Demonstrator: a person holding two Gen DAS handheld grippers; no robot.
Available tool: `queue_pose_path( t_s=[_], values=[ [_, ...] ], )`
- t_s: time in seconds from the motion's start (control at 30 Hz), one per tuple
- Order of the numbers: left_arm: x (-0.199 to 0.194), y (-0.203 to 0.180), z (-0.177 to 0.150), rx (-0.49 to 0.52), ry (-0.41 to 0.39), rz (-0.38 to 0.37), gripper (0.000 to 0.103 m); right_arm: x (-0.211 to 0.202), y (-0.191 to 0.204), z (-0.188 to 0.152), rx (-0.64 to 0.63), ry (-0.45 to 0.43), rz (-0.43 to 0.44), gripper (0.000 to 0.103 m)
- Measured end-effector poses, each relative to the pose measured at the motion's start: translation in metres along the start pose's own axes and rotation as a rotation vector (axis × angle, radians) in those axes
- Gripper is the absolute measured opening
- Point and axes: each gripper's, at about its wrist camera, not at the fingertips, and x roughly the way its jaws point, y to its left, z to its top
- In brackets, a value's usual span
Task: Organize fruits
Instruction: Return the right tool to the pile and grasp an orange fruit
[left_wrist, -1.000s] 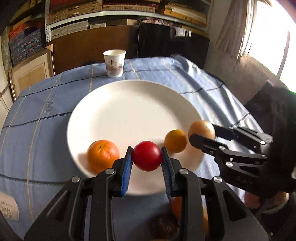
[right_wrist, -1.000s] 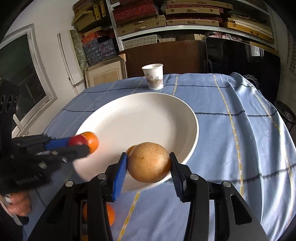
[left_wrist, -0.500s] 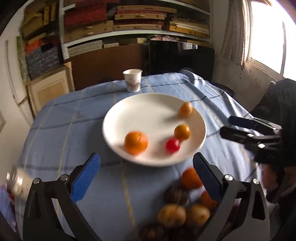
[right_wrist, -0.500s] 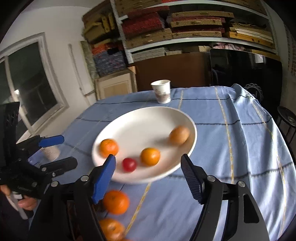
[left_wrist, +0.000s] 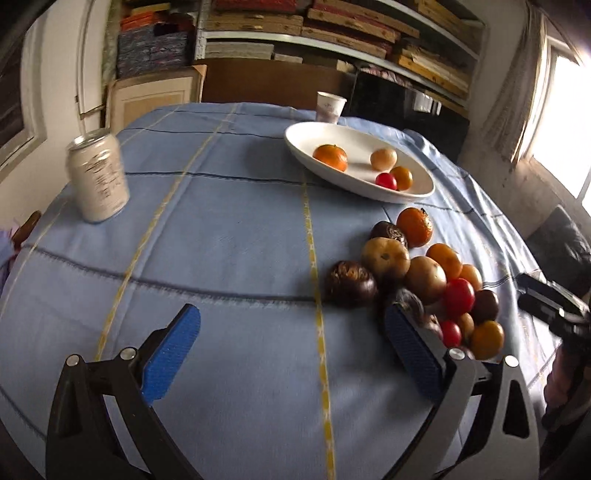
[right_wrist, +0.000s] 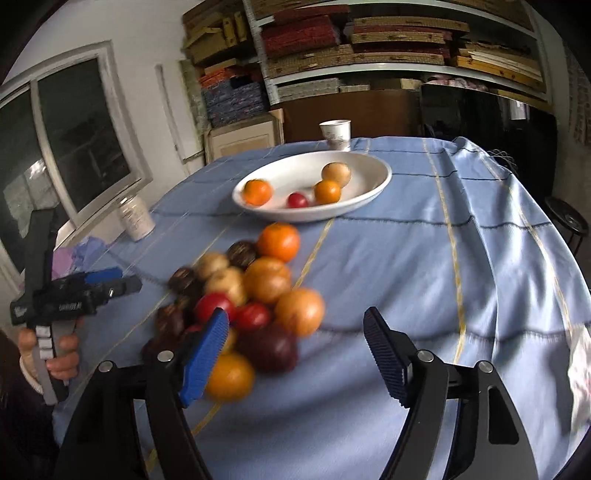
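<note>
The bench (left_wrist: 229, 229), under a blue cloth, is carrying everything. The white plate (right_wrist: 373, 192) is already holding four fruits: one mandarin (right_wrist: 257, 192), one pale brown fruit (right_wrist: 335, 174), one small orange (right_wrist: 327, 191) and one red tomato (right_wrist: 297, 200). The pile of fruits (left_wrist: 417, 273) is waiting near the plate, about a dozen or more, so I judge most work is remaining. Left tongs (left_wrist: 291, 354) and right tongs (right_wrist: 295, 350) are both standing spread, gripping nothing.

Left claw (left_wrist: 291, 354) gaping over tablecloth (left_wrist: 229, 236), fruit pile (left_wrist: 421, 273) beside, plate (left_wrist: 417, 192) beyond
</note>
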Motion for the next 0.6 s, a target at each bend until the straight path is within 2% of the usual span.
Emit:
queue_pose_path(
  t_s=[0.1, 0.23, 0.3, 0.6],
  values=[
    [0.001, -0.004, -0.008, 0.030, 0.035, -0.040, 0.098, -0.003, 0.015, -0.010, -0.043, 0.042, -0.010, 0.078],
    [0.010, -0.015, -0.010, 0.083, 0.081, 0.030, 0.099, 0.002, 0.028, -0.018, -0.057, 0.087, 0.007, 0.078],
    [0.009, -0.017, -0.010, 0.100, 0.076, 0.033, 0.099, 0.005, 0.032, -0.021, -0.046, 0.101, 0.025, 0.078],
    [0.011, -0.011, -0.008, 0.064, 0.079, 0.022, 0.099, 0.012, 0.041, -0.024, -0.020, 0.118, 0.018, 0.077]
  ],
)
